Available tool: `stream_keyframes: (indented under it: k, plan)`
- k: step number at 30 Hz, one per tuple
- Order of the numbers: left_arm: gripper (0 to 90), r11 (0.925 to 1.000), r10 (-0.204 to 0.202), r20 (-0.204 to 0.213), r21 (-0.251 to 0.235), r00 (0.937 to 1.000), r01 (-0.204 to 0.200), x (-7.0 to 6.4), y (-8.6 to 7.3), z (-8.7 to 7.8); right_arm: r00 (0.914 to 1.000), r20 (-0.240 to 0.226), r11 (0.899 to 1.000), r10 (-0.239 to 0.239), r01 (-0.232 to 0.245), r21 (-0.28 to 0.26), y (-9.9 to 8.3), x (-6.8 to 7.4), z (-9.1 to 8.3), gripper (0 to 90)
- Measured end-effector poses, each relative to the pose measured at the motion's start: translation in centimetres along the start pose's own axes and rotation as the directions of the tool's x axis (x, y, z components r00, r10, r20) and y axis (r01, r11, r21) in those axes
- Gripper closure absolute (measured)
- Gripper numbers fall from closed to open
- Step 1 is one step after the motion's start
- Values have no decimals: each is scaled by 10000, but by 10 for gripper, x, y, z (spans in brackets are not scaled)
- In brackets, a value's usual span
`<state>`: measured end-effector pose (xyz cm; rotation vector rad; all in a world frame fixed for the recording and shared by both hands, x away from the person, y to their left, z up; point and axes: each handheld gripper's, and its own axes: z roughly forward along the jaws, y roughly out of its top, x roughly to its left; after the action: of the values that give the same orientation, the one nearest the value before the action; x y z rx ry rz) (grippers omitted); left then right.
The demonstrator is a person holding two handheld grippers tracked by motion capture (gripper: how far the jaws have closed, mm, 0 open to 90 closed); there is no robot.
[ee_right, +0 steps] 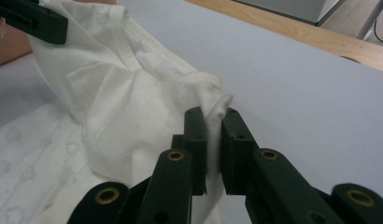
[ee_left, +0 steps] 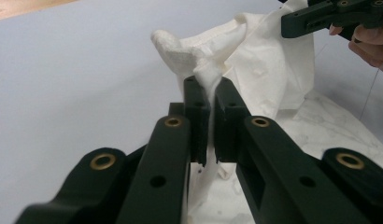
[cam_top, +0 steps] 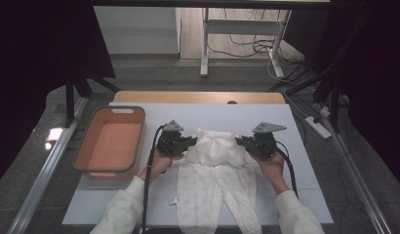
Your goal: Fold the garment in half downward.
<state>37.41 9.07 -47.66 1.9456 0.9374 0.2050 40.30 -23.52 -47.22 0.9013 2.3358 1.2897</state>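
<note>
Two grippers, L [cam_top: 192, 141] & R [cam_top: 240, 141], each clamped on white garment [cam_top: 215, 165] top edge, cloth btwn them

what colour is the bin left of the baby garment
The bin is orange inside with a grey rim, clearest in the high view.

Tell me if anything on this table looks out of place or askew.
Nothing stands out. The white baby garment lies on the pale mat with its top bunched and lifted, simply because the left gripper and right gripper each pinch an edge. The orange bin sits upright beside it.
</note>
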Motion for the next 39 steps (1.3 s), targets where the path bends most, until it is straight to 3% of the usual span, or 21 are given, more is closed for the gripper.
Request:
stream_keyframes:
  k: [24, 39]
  plan:
    - [849, 9998, -137, 35, 128, 9999, 136, -6, -14, -4, 9998, -174, 9999, -8, 11, 151, -9, 8, -4, 820]
    - [848, 9998, -41, 37, 183, 10000, 40, -11, -23, -13, 9992, -385, 9999, 85, -80, 122, -16, 14, -18, 820]
